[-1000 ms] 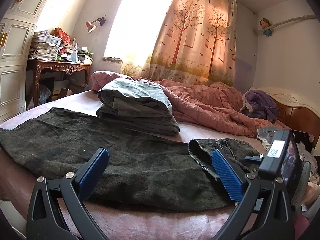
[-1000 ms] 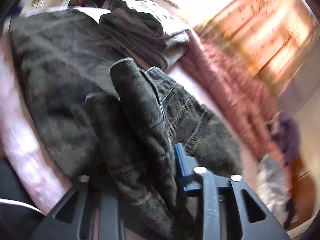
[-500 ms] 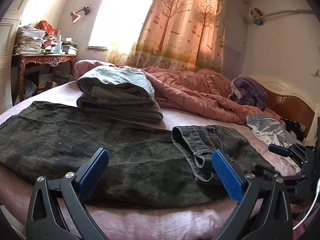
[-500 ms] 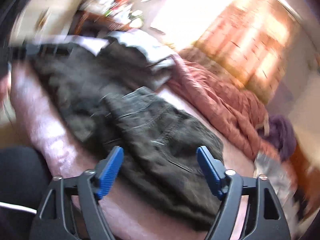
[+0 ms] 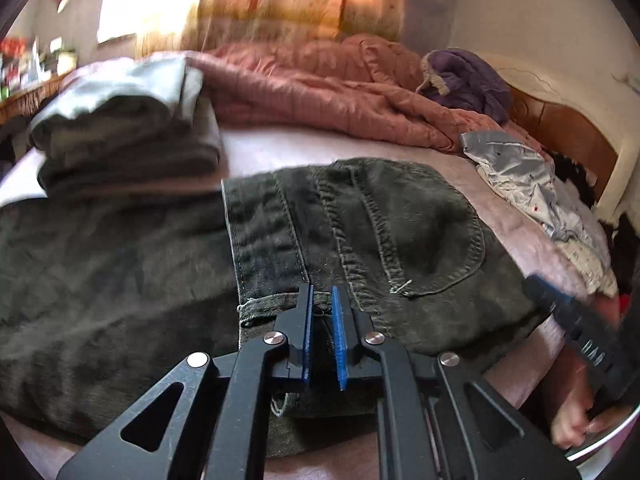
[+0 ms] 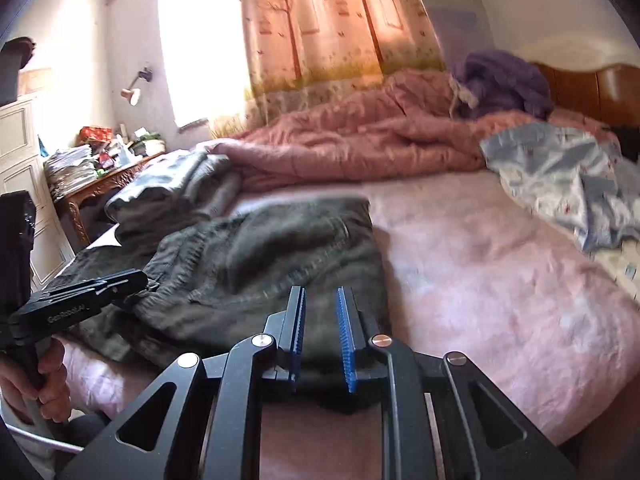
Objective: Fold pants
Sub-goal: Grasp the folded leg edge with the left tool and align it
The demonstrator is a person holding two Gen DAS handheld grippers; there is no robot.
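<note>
My left gripper (image 5: 321, 300) is closing, ribbed blue pads pinching the waistband hem of the dark olive pants (image 5: 400, 232); my right gripper (image 6: 321, 300) is closing on their near edge, though I cannot tell whether its pads grip yet. Coarse, top-stitched cloth lies along the bed's (image 6: 500, 280) near edge. Only the left view shows the curved back pocket (image 5: 432, 240); only the right shows the desk (image 6: 100, 184).

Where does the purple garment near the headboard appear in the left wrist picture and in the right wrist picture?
Left wrist view: the purple garment lies at upper right, on the pink quilt, left of the wooden headboard.
Right wrist view: the purple garment sits at upper right, just left of the headboard.
Shared landmark: the tree-print curtain behind the bed.
</note>
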